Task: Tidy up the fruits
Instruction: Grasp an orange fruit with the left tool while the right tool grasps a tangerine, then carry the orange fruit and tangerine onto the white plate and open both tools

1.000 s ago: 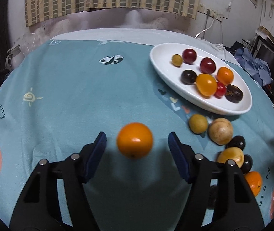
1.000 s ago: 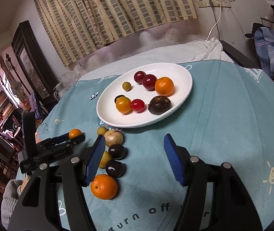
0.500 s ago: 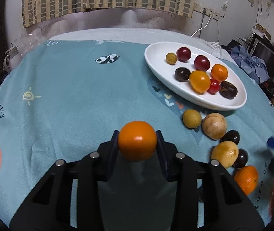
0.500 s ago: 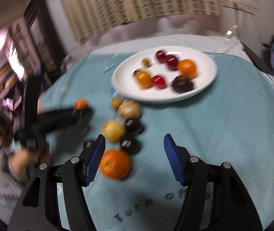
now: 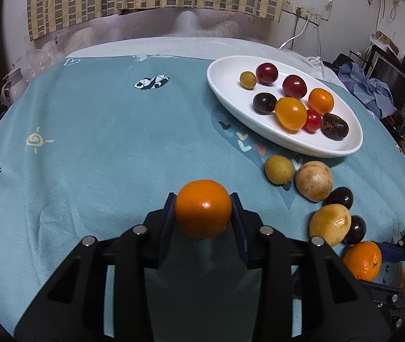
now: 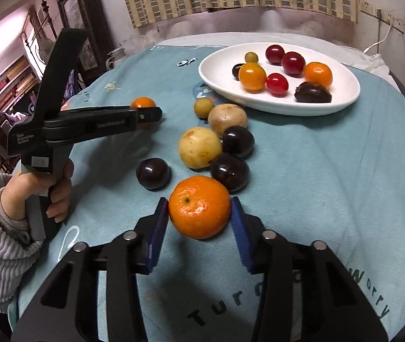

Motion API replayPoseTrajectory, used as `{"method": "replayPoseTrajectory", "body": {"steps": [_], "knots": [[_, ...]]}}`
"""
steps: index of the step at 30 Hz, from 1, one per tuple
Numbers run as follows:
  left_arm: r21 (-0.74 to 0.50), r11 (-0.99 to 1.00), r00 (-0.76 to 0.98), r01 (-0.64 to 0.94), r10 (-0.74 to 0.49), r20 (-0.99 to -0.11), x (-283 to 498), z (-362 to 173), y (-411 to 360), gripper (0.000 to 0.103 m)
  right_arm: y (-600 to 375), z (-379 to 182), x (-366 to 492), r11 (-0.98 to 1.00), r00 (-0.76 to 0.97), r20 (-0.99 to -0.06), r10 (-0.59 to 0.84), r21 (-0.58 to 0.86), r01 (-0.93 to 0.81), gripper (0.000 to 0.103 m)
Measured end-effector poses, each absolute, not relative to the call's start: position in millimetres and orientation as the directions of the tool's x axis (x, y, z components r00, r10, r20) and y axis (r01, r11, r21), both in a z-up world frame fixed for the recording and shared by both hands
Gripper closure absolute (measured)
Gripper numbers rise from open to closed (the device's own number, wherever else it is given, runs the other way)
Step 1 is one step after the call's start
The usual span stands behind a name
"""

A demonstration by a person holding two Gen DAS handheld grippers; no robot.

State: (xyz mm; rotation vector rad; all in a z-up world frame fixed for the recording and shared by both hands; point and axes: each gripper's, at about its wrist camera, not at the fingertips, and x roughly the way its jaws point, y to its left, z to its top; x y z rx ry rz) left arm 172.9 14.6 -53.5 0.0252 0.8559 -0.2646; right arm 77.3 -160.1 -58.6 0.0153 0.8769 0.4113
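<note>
Now left tool [image 5: 203, 213] around small orange [image 5: 203, 212]

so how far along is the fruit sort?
Roughly halfway. Done: eight fruits sit on the plate. In hand: the left tool is shut on a small orange; the right tool brackets the mandarin, a slight gap still showing at each pad. Left: six more fruits loose on the cloth, beside the plate.
</note>
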Motion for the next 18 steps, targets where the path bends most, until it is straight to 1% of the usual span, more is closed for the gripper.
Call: {"method": "replayPoseTrajectory", "body": {"steps": [3,8,11,14,18], "knots": [[-0.075,0.966,0.623,0.248,-0.218,-0.751,172,-55,12,0.065,-162,-55,77,0.919,0.567,-0.737,0.368,0.194,-0.344,0.061],[-0.099,0.96,0.647,0.262,-0.251,-0.72,166,-38,9,0.065,-190,-27,78,0.925,0.644,-0.665,0.378,0.245,-0.29,0.061],[-0.115,0.951,0.66,0.286,-0.283,-0.696,169,-21,-2,0.065,-214,-15,85,0.941,0.695,-0.636,0.335,0.257,-0.219,0.061],[-0.105,0.943,0.671,0.315,-0.299,-0.679,182,-4,-21,0.065,-237,-1,102,0.949,0.732,-0.615,0.295,0.281,-0.145,0.061],[-0.094,0.934,0.673,0.346,-0.317,-0.668,206,7,-48,0.065,-244,15,133,0.95,0.75,-0.599,0.279,0.288,-0.123,0.061]]}}
